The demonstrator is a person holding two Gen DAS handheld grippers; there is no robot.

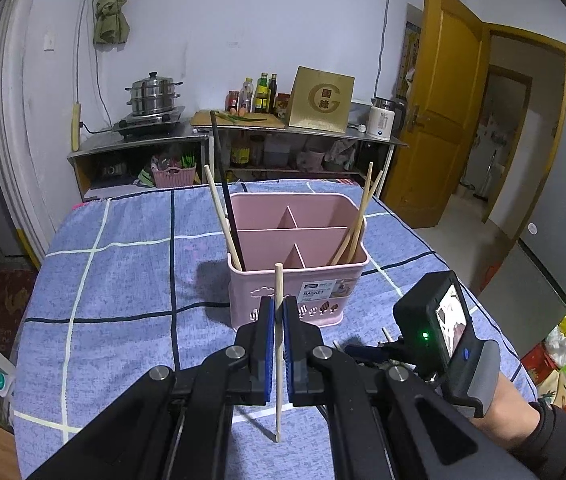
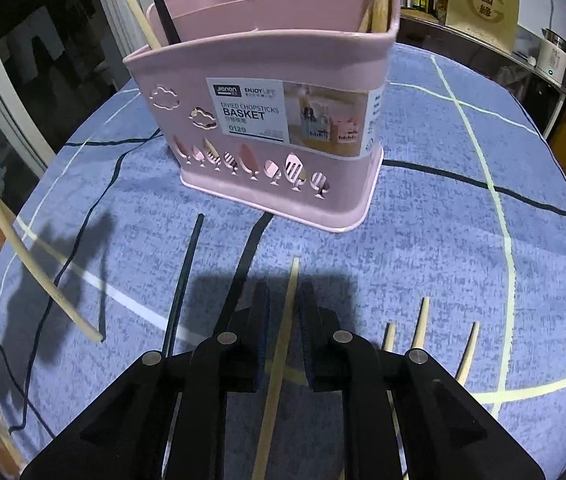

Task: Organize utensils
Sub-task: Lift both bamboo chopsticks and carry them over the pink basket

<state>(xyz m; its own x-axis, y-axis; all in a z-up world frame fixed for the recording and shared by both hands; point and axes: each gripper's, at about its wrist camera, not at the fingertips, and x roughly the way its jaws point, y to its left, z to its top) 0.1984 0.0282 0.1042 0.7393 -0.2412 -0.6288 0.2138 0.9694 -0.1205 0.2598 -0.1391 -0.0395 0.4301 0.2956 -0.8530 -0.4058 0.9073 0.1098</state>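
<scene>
A pink divided chopstick basket [image 1: 297, 264] [image 2: 267, 92] stands on the blue checked cloth. It holds a wooden and a black chopstick at its left end and wooden ones at its right end. My left gripper [image 1: 278, 312] is shut on a wooden chopstick [image 1: 278, 344], held upright in front of the basket; that chopstick also shows at the left in the right wrist view [image 2: 11, 236]. My right gripper [image 2: 285, 300] is low over the cloth, its jaws apart around a wooden chopstick [image 2: 279, 360] lying there. A black chopstick [image 2: 183, 280] lies to its left, three wooden ones [image 2: 419, 328] to its right.
The right hand-held gripper body [image 1: 443, 328] sits at the table's right side. Behind the table is a steel counter [image 1: 243, 132] with a pot, bottles, a box and a kettle. A yellow door [image 1: 443, 100] stands open at the right.
</scene>
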